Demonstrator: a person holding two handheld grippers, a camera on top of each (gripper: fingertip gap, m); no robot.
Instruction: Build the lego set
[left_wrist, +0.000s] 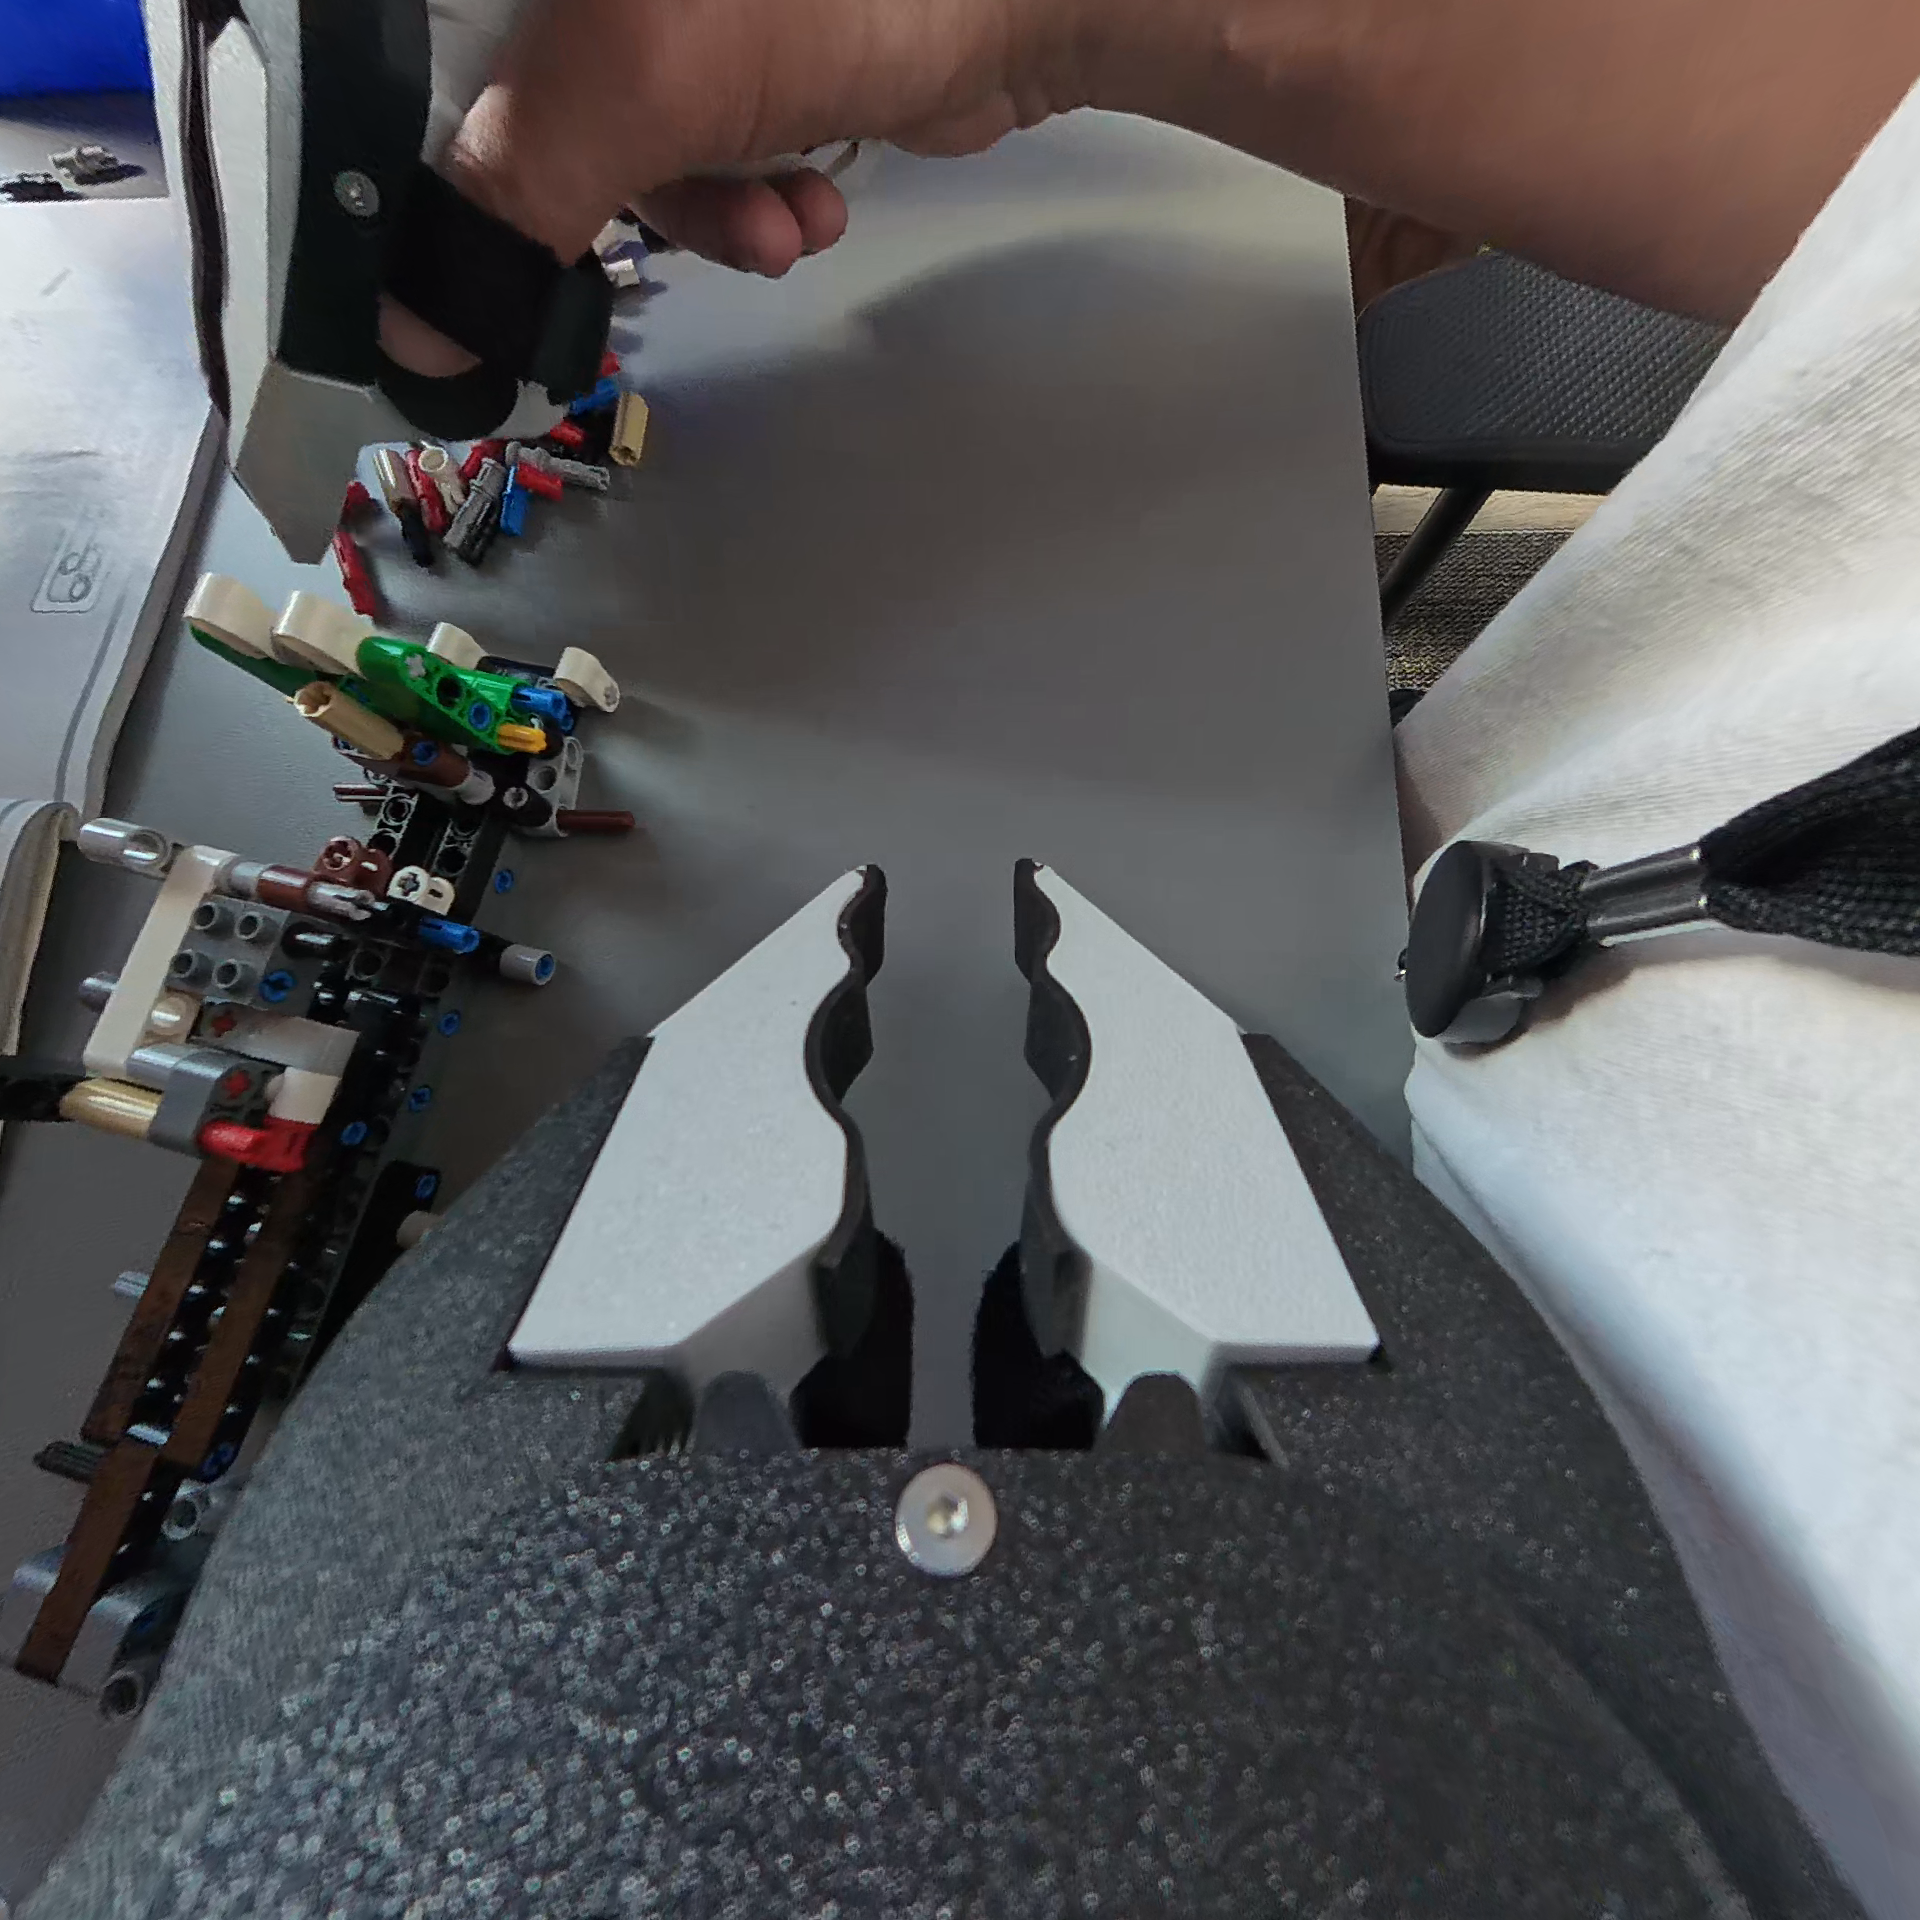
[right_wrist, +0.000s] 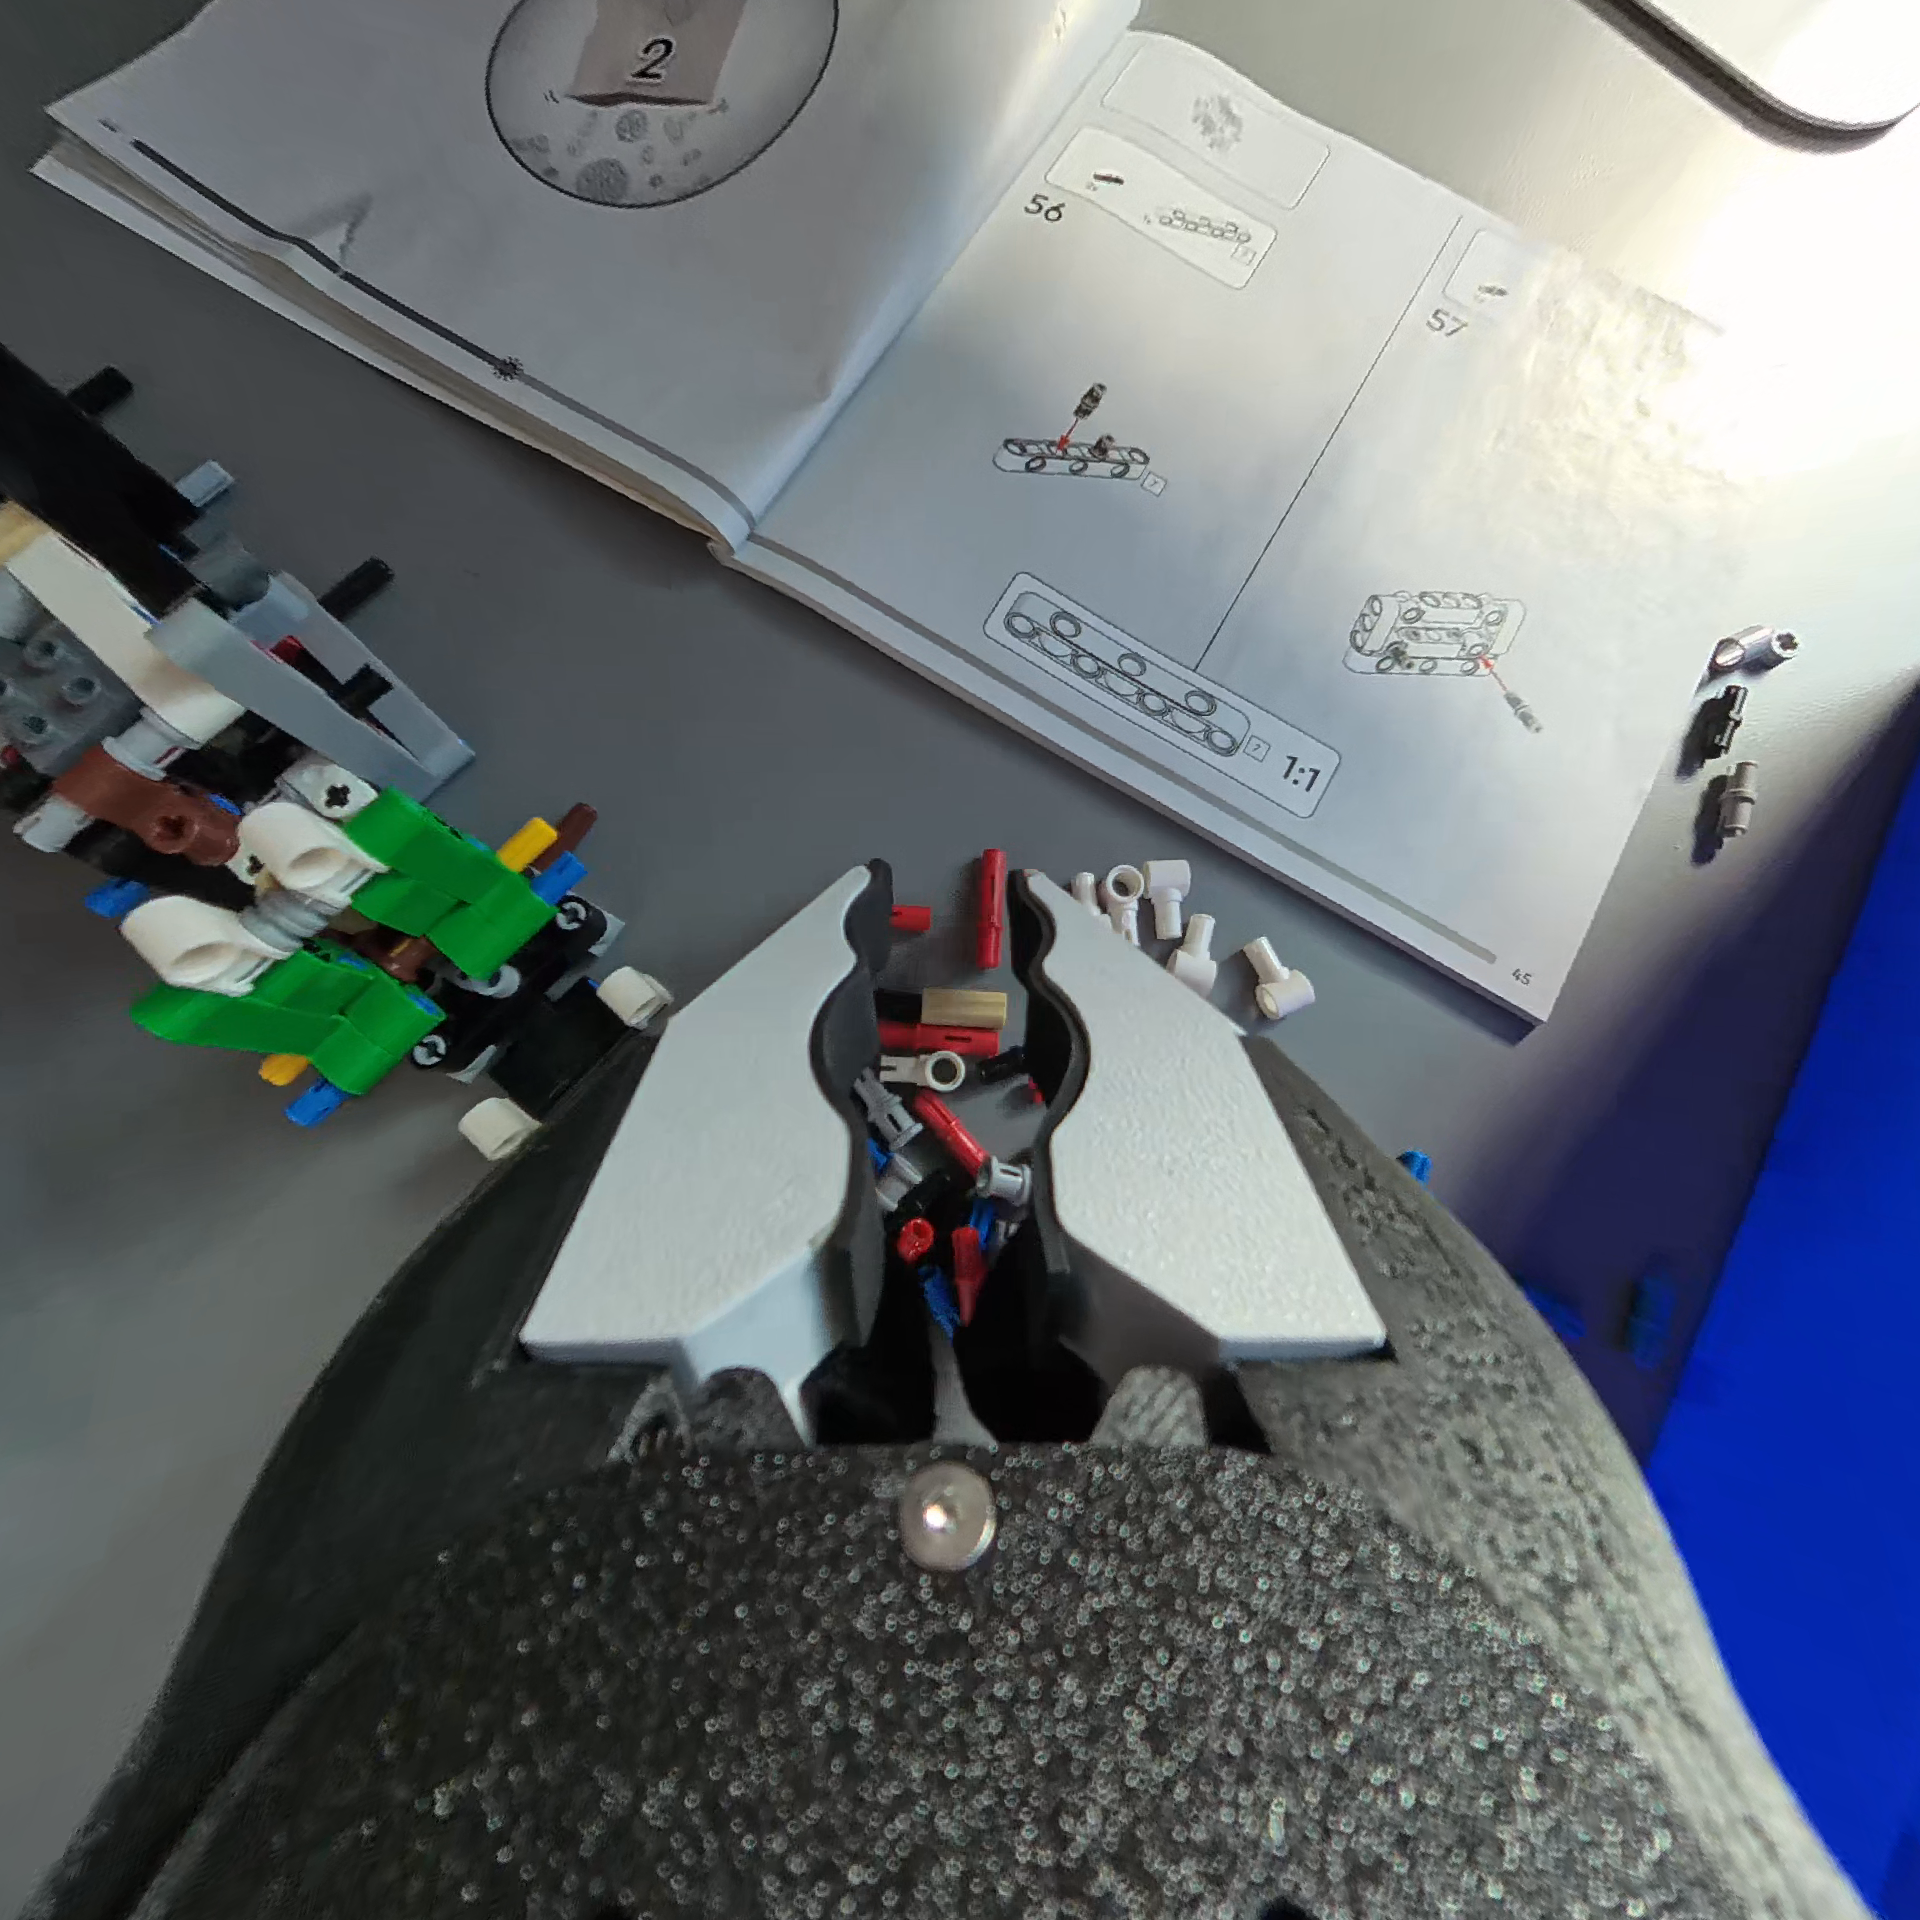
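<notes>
Over the grey table, right gripper hangs above a heap of small pins and connectors: red, black, blue, tan, white. Jaws part-open; nothing clamped, pieces lie on the table below the fingers. A long red pin lies just beside the right fingertip.

Left gripper: jaws part-open, bare table between them, holding nothing. Half-built brick model sits to its left, apart.

Risks (judgement only):
- Heap is dense; closing here could catch two pieces or flick neighbours away.
- White connectors lie close to the right finger and could be nudged toward the open instruction booklet.
- Round pins roll; three loose pieces already sit near the table edge.
- Green-and-white end of the model is near the heap; a sideways sweep could knock it.

Containers: none seen; all parts lie loose on the table.
</notes>
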